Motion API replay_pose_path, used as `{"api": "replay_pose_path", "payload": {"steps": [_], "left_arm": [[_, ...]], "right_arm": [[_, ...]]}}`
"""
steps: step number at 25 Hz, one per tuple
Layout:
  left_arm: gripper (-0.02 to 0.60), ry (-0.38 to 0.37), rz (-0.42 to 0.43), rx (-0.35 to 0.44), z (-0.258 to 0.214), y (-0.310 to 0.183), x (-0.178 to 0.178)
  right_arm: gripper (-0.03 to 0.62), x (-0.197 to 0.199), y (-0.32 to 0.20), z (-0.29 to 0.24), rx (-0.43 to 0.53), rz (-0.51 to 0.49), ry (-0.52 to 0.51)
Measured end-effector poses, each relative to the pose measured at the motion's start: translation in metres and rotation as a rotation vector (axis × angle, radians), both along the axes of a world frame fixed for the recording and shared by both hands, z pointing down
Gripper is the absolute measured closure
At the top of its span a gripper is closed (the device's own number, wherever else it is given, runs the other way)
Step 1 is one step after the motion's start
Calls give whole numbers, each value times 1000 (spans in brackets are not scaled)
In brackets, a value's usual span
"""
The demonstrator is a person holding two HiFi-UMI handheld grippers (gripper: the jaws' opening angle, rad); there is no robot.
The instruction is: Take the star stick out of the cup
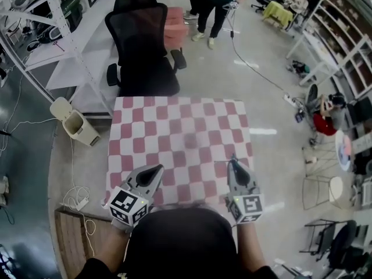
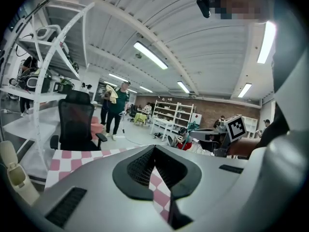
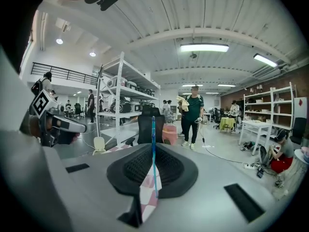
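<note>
Grippers held low and side by side over the counter's near edge, both pointing away from the body. Left gripper: fingers closed tip to tip, empty. Right gripper: fingers pinched on the star stick, thin, blue, upright, clear only in the right gripper view. Checked red-and-white cloth; black ribbed pads.

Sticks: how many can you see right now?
1: a thin blue stick pinched in the right claw. None shows on the checkered table, though its near edge is hidden.
</note>
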State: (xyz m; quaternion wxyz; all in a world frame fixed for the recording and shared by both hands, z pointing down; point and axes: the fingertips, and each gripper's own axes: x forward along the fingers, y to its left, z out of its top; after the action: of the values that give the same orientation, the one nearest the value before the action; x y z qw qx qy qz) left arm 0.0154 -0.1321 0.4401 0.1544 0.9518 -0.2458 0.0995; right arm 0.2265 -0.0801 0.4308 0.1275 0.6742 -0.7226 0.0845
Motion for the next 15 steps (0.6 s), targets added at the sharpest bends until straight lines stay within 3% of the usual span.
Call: {"api": "replay_pose_path", "payload": {"steps": [15], "left_arm": [[541, -2, 26, -7, 1, 4, 11]], "right_arm": [[565, -3, 4, 1, -3, -14, -21]]}}
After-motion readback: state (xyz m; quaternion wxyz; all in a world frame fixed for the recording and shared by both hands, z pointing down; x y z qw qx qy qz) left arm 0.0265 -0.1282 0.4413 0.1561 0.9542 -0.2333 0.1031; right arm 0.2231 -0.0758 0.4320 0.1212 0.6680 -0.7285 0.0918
